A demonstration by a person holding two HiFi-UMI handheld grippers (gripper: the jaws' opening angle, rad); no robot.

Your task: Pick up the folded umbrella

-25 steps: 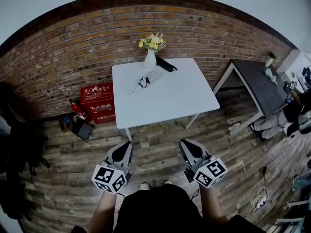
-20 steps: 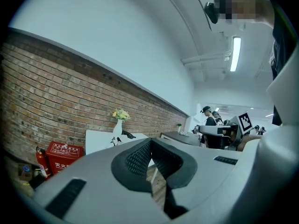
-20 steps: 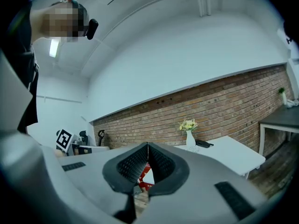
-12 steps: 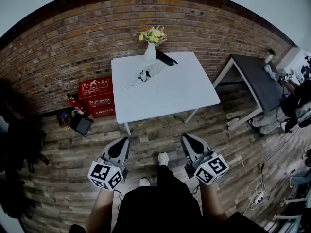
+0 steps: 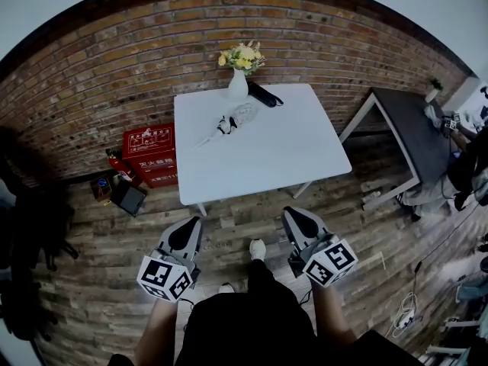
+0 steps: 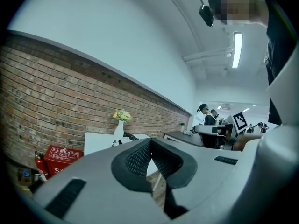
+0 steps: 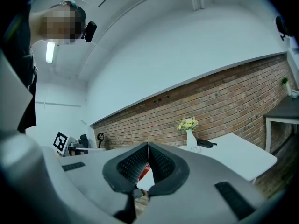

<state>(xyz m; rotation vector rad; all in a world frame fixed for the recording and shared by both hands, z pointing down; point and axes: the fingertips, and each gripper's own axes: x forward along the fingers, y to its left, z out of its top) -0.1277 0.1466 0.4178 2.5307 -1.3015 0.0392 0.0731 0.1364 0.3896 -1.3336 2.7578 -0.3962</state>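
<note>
On the white table (image 5: 267, 155) lies a pale folded umbrella (image 5: 231, 120) with a black strap, at the far left near a white vase of yellow flowers (image 5: 239, 81). A black folded object (image 5: 264, 95) lies just right of the vase; it shows as a dark bar (image 7: 206, 143) in the right gripper view. My left gripper (image 5: 191, 226) and right gripper (image 5: 294, 216) hang over the wooden floor, short of the table's near edge. Both are shut with nothing between the jaws. In the left gripper view the jaws (image 6: 150, 143) meet below the vase (image 6: 119, 129); the right gripper's jaws (image 7: 147, 146) meet too.
A red fire-equipment box (image 5: 150, 155) and an extinguisher (image 5: 120, 168) stand on the floor left of the table, beside a dark case (image 5: 128, 198). A dark table (image 5: 415, 132) stands at the right. A brick wall (image 5: 114, 82) runs behind. Cables (image 5: 408, 311) lie at the right.
The person has stepped toward the white table, one foot now forward. Both grippers have come closer to the table's near edge and stay shut.
</note>
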